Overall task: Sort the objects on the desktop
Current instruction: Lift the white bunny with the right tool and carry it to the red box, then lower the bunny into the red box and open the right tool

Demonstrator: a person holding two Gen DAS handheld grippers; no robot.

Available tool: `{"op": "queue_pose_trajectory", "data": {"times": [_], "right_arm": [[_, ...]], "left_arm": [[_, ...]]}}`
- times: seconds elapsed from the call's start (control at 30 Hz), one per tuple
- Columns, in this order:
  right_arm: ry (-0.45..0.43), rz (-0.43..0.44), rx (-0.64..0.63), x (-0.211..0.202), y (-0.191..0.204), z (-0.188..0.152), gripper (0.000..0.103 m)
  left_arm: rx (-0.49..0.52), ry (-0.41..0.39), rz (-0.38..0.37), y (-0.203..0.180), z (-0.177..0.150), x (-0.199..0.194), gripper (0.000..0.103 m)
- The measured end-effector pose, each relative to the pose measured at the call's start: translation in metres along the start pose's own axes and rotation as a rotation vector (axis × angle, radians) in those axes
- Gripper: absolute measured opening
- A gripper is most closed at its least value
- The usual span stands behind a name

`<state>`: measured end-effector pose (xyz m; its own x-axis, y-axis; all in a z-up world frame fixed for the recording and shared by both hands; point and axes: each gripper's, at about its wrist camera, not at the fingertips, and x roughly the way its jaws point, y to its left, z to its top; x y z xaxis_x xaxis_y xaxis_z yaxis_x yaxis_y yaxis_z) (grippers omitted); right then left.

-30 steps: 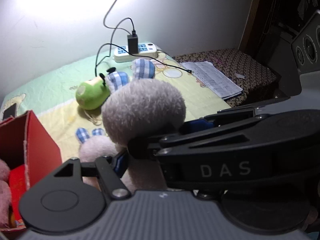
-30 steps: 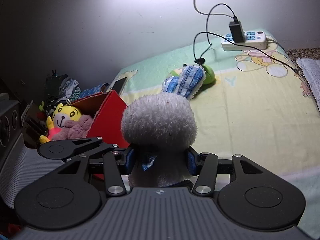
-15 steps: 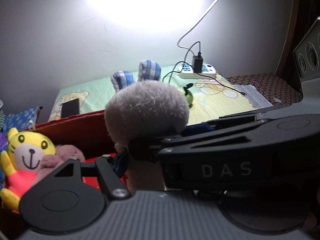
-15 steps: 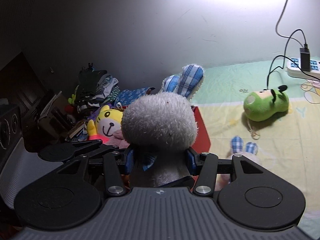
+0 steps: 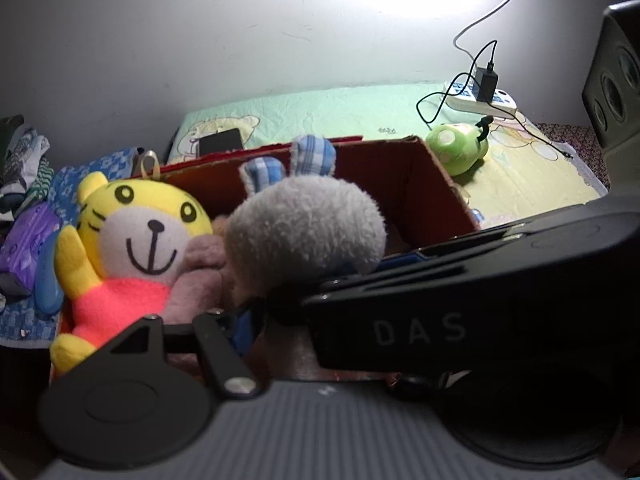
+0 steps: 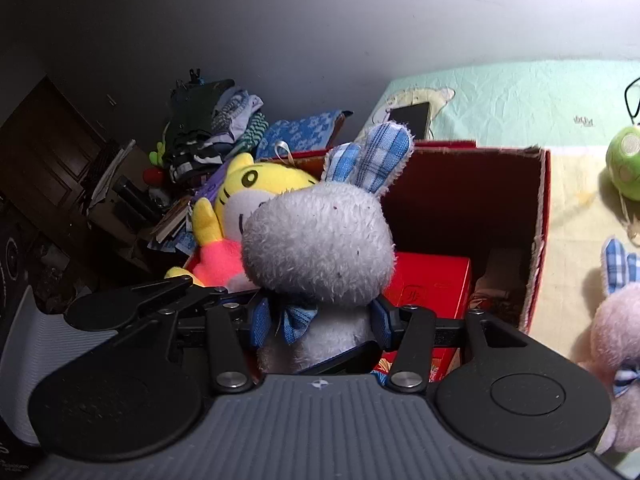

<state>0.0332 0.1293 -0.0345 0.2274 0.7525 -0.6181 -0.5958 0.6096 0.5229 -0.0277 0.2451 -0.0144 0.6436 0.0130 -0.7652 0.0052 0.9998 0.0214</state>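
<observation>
Grey plush fills the middle of both views: the grey bunny (image 6: 318, 240), checked blue ears up, sits clamped at the neck between the blue pads of the right gripper (image 6: 318, 320), just above its little blue bow. The left gripper (image 5: 280, 312) comes at the same toy from the side. One blue pad shows against the bunny's lower body, and its jaws are closing on the toy, though the right gripper's black frame lies across that view and hides the other finger.

The bunny hangs over the open red cardboard box (image 6: 538, 216), near its left end. Just behind it in the box sits the yellow tiger doll (image 5: 132, 236) in a pink shirt, leaning on a dull pink plush. A red packet (image 6: 432, 284) lies flat on the box floor beneath. Outside the box, on the pale green and yellow cloth (image 6: 520, 100), rest a pink bunny (image 6: 616, 332) at the right edge and a green round toy (image 5: 458, 150) farther back, near the white power strip (image 5: 480, 100). A dark phone (image 5: 221, 141) lies on the cloth behind the box.

A second ago the bunny was out over the cloth, with the box off to the left. Both grippers have since carried it across to the box, and the left jaws have drawn in a little.
</observation>
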Motion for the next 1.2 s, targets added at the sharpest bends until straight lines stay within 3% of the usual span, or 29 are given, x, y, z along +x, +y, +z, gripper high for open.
{"op": "queue_pose_trajectory", "data": {"times": [0.33,0.63,0.77,0.93,0.97,1.03,1.13,1.2], "right_arm": [[0.087,-0.053,0.091,0.031,-0.007,0.000,0.059],[0.081,-0.122,0.093,0.025,-0.002,0.004,0.074],[0.054,-0.137,0.095,0.013,0.004,0.005,0.075],[0.001,-0.182,0.117,-0.002,0.005,0.013,0.063],[0.010,-0.205,0.112,0.000,0.004,0.014,0.061],[0.024,-0.242,0.102,0.006,0.003,0.016,0.046],[0.076,-0.201,0.165,0.019,-0.006,0.014,0.038],[0.096,-0.203,0.181,0.027,-0.008,0.010,0.037]], "left_arm": [[0.026,0.036,-0.049,0.018,-0.004,0.023,0.066],[0.072,0.033,-0.080,0.019,-0.005,0.025,0.070],[0.075,0.042,-0.097,0.019,-0.004,0.027,0.069],[0.082,0.051,-0.096,0.018,-0.002,0.027,0.068],[0.084,0.054,-0.095,0.018,-0.002,0.026,0.068],[0.104,0.048,-0.088,0.015,-0.002,0.023,0.067],[0.143,0.045,-0.057,0.009,-0.004,0.020,0.067],[0.138,0.058,-0.052,0.011,-0.003,0.021,0.069]]}}
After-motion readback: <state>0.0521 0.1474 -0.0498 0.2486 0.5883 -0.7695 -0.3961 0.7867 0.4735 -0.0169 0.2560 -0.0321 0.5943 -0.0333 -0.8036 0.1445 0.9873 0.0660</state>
